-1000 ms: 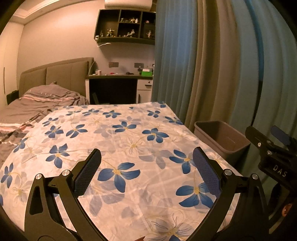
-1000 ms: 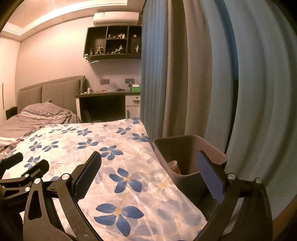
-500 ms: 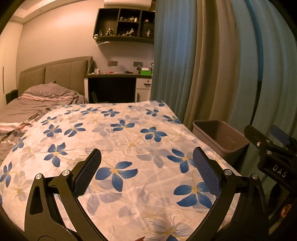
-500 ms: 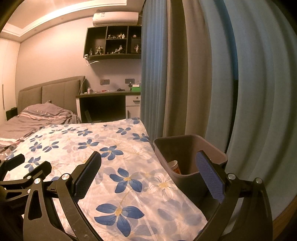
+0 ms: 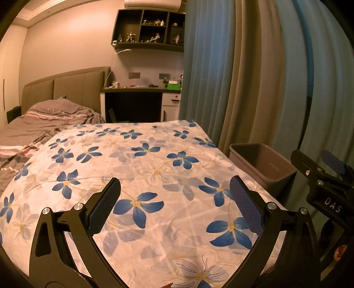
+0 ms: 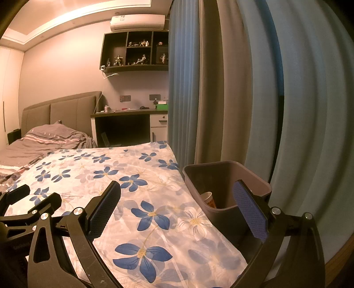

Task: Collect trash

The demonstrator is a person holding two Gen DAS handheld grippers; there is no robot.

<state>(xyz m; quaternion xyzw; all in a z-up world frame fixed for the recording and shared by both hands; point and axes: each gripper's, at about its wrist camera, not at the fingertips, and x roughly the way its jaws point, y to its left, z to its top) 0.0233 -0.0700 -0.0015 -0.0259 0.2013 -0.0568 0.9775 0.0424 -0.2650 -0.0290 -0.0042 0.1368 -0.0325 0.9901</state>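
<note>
Our left gripper (image 5: pixel 174 199) and right gripper (image 6: pixel 177 203) hang released, jaws empty; bin (image 6: pixel 221 175) at two o'clock holds a cup (image 6: pixel 208 198).

Dim, warm orange light from a ceiling cove (image 6: pixel 84 13), sharp focus, with strong fisheye bending and dark corners.

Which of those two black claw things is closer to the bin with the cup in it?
The right gripper: its right finger overlaps the grey bin holding the paper cup. The left gripper hangs over the flowered cloth.
</note>
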